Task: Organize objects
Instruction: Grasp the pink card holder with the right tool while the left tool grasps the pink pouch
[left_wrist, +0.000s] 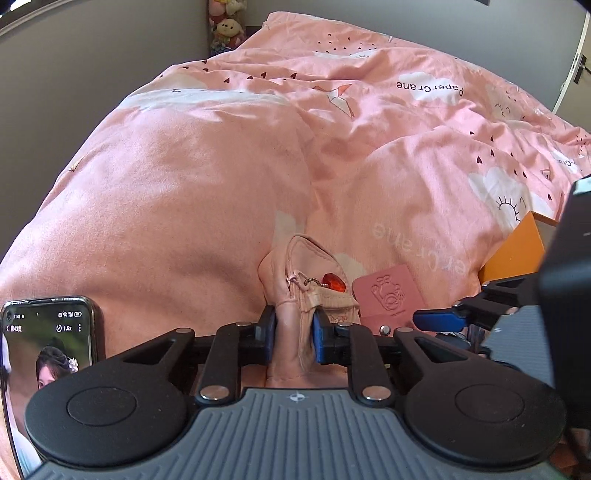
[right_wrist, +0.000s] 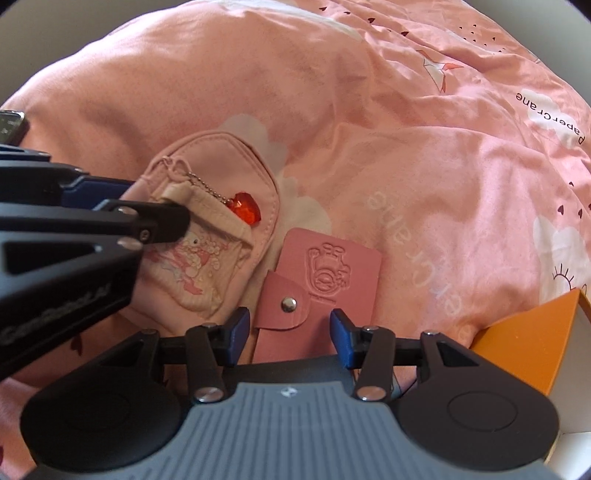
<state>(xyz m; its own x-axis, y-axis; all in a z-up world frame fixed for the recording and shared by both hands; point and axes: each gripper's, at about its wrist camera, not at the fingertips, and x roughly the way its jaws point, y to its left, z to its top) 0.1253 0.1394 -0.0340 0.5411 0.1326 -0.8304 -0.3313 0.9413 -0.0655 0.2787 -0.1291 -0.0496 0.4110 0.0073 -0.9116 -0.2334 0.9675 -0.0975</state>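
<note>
A small pink fabric pouch (right_wrist: 221, 206) with a red gem charm (right_wrist: 245, 212) on a bead chain lies on the pink quilt. My left gripper (left_wrist: 293, 334) is shut on the pouch's (left_wrist: 310, 280) near edge; it shows from the side in the right wrist view (right_wrist: 162, 218). A pink leather card wallet (right_wrist: 321, 284) with a metal snap lies just right of the pouch. My right gripper (right_wrist: 290, 334) is open, its jaws on either side of the wallet's near end. The wallet also shows in the left wrist view (left_wrist: 388, 295).
A phone (left_wrist: 48, 354) with a lit screen lies at the left on the quilt (left_wrist: 221, 166). An orange box (right_wrist: 532, 339) stands at the right edge. Stuffed toys (left_wrist: 227, 26) sit far back by the wall.
</note>
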